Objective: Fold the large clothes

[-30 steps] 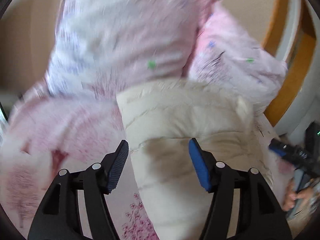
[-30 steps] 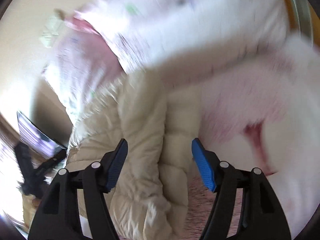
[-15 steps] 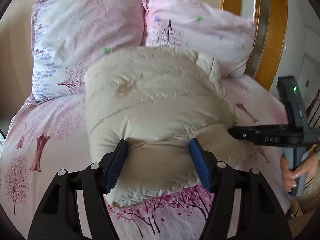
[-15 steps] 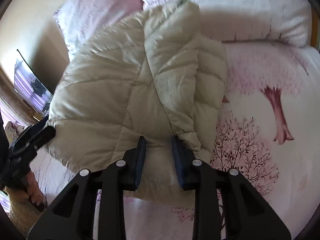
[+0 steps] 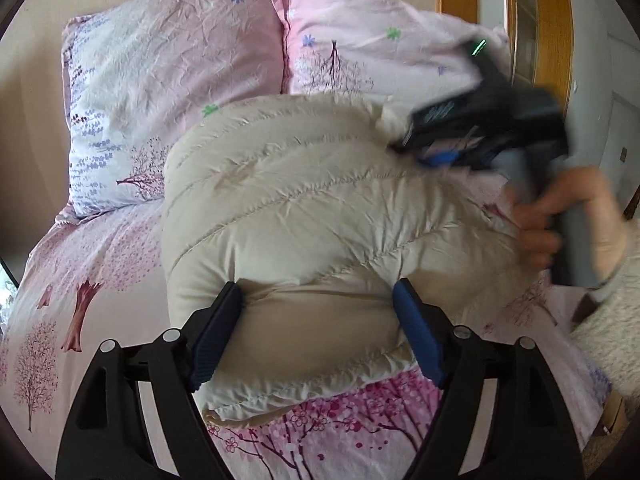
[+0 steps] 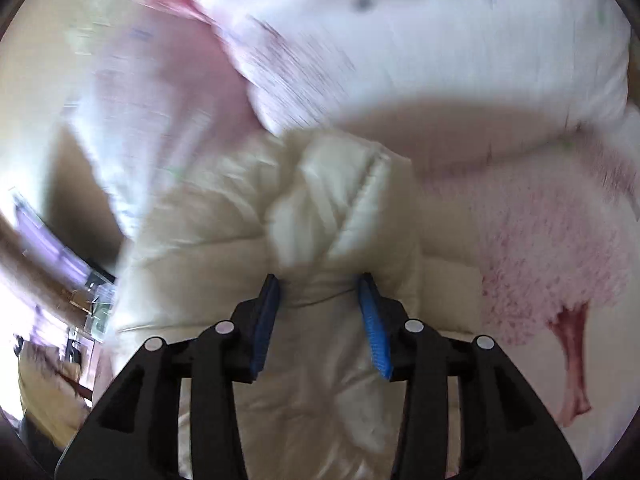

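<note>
We have the cream quilted puffer jacket (image 5: pixel 304 216) lying as a thick folded bundle on the pink bedsheet printed with cherry trees (image 5: pixel 80 280), its far edge up against the two pink floral pillows (image 5: pixel 176 96) at the head of the bed. Our left gripper (image 5: pixel 318 328) has just been opening: its blue-padded jaws now stand wide on either side of the near fold, with the padding bulging between them but, as far as we can see, no longer squeezed, where half a second ago the same fold sat more snugly between them. Our right gripper (image 6: pixel 318 320) was nearly closed then; its jaws have just been opening too and now stand about half apart over a raised flap of the jacket, which lies between the pads. Seen from the left wrist, that gripper has swung in over the far right corner of the bundle. We judge this to mean the last fold is laid and both grips are being let go, perhaps to press the corner flat. The right view is badly smeared, so we cannot tell whether its pads still pinch the flap. The right edge of the jacket is hidden behind the hand (image 5: pixel 568 216) holding that gripper.
</note>
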Motion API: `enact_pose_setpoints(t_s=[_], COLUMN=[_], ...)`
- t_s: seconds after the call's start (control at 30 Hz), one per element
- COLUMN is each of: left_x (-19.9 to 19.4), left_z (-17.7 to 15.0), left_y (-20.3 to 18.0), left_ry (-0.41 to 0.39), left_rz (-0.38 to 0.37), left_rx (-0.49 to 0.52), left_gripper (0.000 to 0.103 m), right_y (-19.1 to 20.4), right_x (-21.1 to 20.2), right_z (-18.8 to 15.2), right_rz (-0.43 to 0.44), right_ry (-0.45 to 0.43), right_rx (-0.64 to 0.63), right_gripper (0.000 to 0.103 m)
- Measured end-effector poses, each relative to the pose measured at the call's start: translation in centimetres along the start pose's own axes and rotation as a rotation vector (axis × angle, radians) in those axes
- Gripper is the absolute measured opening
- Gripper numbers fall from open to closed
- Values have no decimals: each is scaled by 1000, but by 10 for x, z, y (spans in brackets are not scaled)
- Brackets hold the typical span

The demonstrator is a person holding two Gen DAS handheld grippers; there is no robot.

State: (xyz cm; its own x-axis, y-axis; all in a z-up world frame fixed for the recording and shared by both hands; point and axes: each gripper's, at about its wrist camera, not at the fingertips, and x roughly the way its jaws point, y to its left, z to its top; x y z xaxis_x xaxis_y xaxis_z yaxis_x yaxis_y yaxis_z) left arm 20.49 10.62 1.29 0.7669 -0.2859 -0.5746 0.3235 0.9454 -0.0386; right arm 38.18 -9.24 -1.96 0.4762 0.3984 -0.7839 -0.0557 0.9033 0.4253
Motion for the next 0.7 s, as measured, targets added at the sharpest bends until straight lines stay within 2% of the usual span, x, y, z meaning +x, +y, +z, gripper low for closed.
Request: enact_pose_setpoints(t_s=[0.03,0.13,0.2,0.23,0.3,0.37,0.4,0.5,0.6,0.7], left_x=[-5,-26,-44,-49,-63,-71,-73,-79,-83,-86], left_z=[1,0,-4,-5,-11,-15,-18,-26,-36,-44], left_y=[0,2,4,6,9,12,14,16,16,14], left_ry=[-17,-82,-127,-135,-134,-104,-90,-32,4,42], left_rz=[-11,-20,-14,-8,28,78,100,143,157,162], left_rx=[-10,-62,-98,-110,-150,-189,-204,-235,-240,-243], left_gripper=[83,101,102,102,102,102,102,102,102,102], right_y=[-2,-1,0,2,10,20,25,45,52,45], right_x=[4,-14,-39,-52,-82,-112,-124,-153,-166,-177], right_z=[1,-6,-17,-25,-44,-69,-81,-107,-129,-149], right_rz=[-9,-62,-78,-87,-122,-168,-192,-261,-310,-247], right_ry=[10,-27,-84,-119,-202,-298,-332,-427,-451,-411], right_rx=[9,-11,-28,-51,-117,-197,-225,-320,-361,-345], right_gripper=[45,45,48,56,84,98,101,101,101,101])
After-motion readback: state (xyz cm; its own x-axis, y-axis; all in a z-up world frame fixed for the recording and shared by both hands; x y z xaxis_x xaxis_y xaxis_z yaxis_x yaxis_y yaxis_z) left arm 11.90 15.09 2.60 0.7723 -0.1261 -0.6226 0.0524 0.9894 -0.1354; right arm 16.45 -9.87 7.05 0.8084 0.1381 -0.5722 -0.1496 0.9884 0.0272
